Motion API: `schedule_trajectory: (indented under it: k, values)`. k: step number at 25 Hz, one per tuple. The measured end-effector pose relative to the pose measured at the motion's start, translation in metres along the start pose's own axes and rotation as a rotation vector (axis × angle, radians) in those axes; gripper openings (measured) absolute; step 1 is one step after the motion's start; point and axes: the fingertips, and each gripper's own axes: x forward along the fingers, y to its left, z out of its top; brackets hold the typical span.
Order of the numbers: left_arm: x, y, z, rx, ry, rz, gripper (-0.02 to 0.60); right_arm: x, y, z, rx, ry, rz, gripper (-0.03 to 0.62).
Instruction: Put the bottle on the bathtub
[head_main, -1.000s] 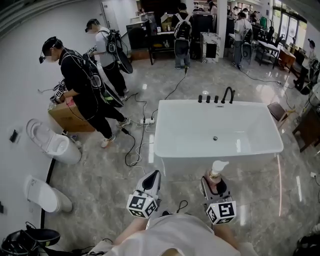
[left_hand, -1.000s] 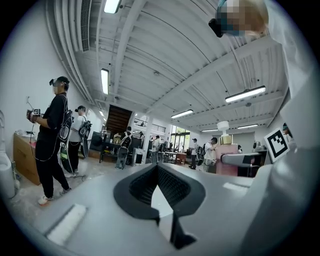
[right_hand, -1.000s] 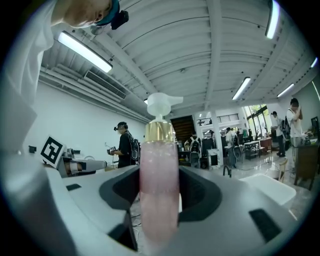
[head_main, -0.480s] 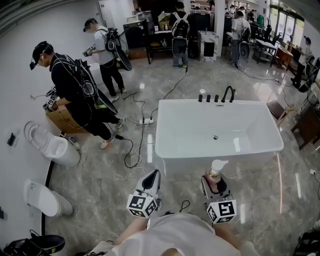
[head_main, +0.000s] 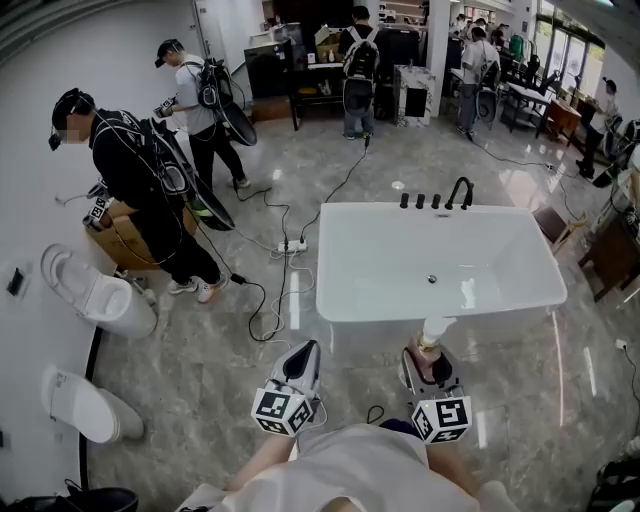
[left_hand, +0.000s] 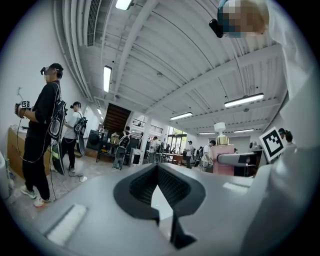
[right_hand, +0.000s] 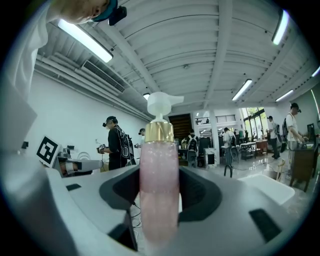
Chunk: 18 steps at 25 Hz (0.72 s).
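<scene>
So the pink pump bottle (right_hand: 159, 170) is standing upright, clamped right between the jaws of the right gripper (right_hand: 159, 197), gold collar and white pump poking up above them, just in front of the white bathtub (head_main: 380, 311) near wall, while the left gripper (left_hand: 157, 189) alongside has its jaws pinched together on nothing.

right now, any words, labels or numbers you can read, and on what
No words or numbers can be read in any view.
bottle: pink, gold collar, white pump; no label shows.
left gripper and right gripper: their cubes carry black-and-white square patterns, not text.
cardboard box and the far shelves: any print is too small to read.
</scene>
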Motion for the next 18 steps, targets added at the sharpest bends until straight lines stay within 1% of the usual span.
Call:
schedule_trajectory:
  k: [3,8,13,18]
  values:
    - [0.003,0.005,0.005,0.023,-0.013,-0.018,-0.003,0.009,0.003,0.003,0.002,-0.004,-0.003,0.224]
    - [0.017,0.022,0.008,0.026,-0.003,-0.025,-0.003,0.033,0.003,0.007,-0.042,-0.009,0.006,0.224]
    - [0.044,0.040,0.003,0.026,0.011,-0.001,-0.003,0.068,-0.016,0.001,-0.018,-0.013,0.018,0.224]
    - [0.097,0.055,0.000,0.033,0.019,0.018,-0.003,0.119,-0.051,-0.005,0.004,-0.012,0.041,0.224]
